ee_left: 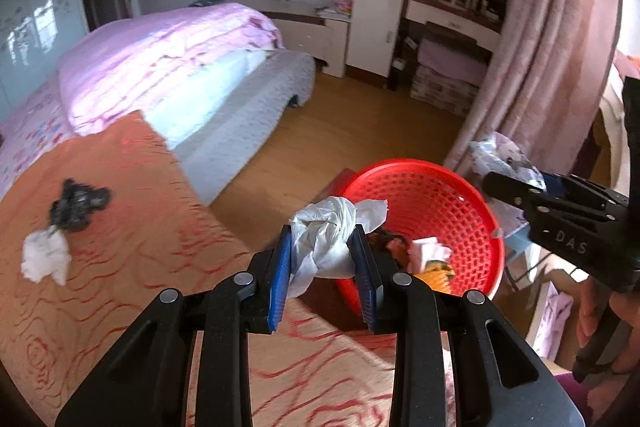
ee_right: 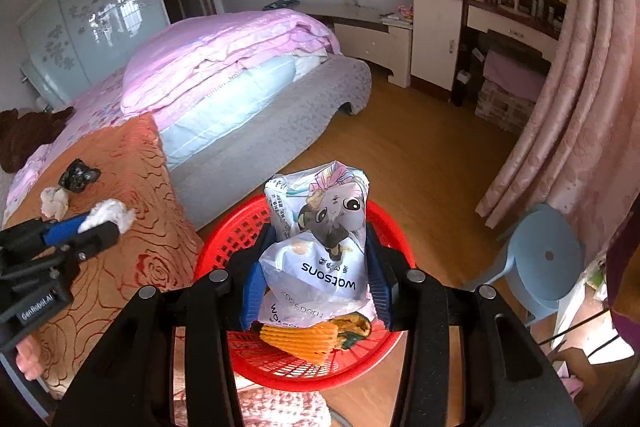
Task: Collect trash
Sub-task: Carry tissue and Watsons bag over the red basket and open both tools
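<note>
My left gripper (ee_left: pixel 322 231) is shut on a crumpled white tissue wad (ee_left: pixel 328 227), held over the near-left rim of the red plastic basket (ee_left: pixel 424 195). In the right wrist view my right gripper (ee_right: pixel 320 233) is shut on a printed plastic bag (ee_right: pixel 320 259) with a cartoon cat, directly above the same basket (ee_right: pixel 224 247). An orange foam net (ee_right: pixel 304 339) and paper scraps (ee_left: pixel 430 251) lie in the basket. A black crumpled bag (ee_left: pixel 78 205) and a white tissue (ee_left: pixel 44 257) lie on the orange blanket (ee_left: pixel 120 267).
The basket stands on the wooden floor (ee_left: pixel 340 131) at the bed's corner. A pink curtain (ee_right: pixel 580 107) hangs at the right, with a light blue stool (ee_right: pixel 548 259) in front of it. A dressing table (ee_right: pixel 508 23) and cabinet stand at the far wall.
</note>
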